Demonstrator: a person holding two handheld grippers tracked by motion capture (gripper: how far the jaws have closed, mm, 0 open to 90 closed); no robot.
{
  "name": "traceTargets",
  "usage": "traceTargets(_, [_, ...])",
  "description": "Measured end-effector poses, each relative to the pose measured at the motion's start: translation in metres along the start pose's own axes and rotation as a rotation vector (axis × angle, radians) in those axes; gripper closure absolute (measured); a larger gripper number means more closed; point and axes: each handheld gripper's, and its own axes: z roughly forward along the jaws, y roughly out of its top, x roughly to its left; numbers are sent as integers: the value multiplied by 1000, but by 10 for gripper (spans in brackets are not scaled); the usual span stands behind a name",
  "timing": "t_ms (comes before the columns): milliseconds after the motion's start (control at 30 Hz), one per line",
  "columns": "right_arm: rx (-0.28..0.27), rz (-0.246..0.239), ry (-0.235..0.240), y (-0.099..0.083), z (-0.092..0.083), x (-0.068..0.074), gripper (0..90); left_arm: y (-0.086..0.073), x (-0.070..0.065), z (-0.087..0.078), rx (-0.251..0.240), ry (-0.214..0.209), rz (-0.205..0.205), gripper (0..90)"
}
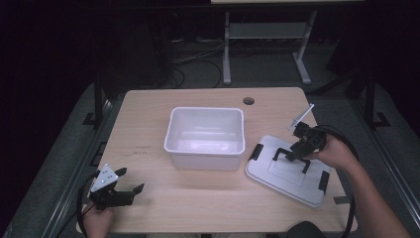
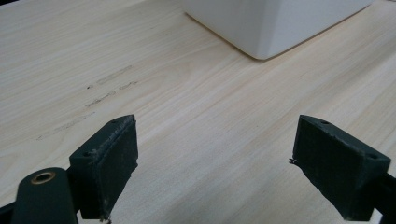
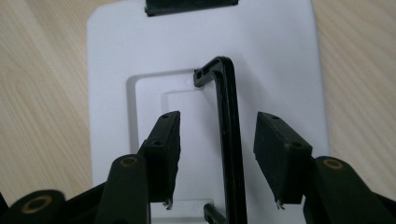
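Straddling the lid's black handle (image 3: 229,140), the right gripper (image 3: 217,144) stands unclosed.

No text, label, brand or number can be read anywhere. The faint dark marks on the table (image 2: 100,88) are too smudged to read.

We look down our right gripper (image 3: 217,154) at a white lid (image 3: 275,60) lying flat on the wooden table (image 3: 42,93). The lid's black handle (image 3: 229,116) stands up between our two black jaws, a gap showing on either side of it. A black latch (image 3: 189,6) sits at the lid's far edge.
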Motion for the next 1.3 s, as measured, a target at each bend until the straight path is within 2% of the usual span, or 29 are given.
traceTargets(133, [9,9,5,-5,4,-3,547,0,0,0,2,0,1,134])
traceTargets(367, [21,13,13,-9,10,-4,692,0,-1,0,5,-2,4,134])
traceTargets(500, [22,0,11,-9,9,-3,773,0,-1,0,4,-1,1,134])
traceTargets(1300, [27,-70,20,-7,8,2,845,-1,0,0,4,2,-2,134])
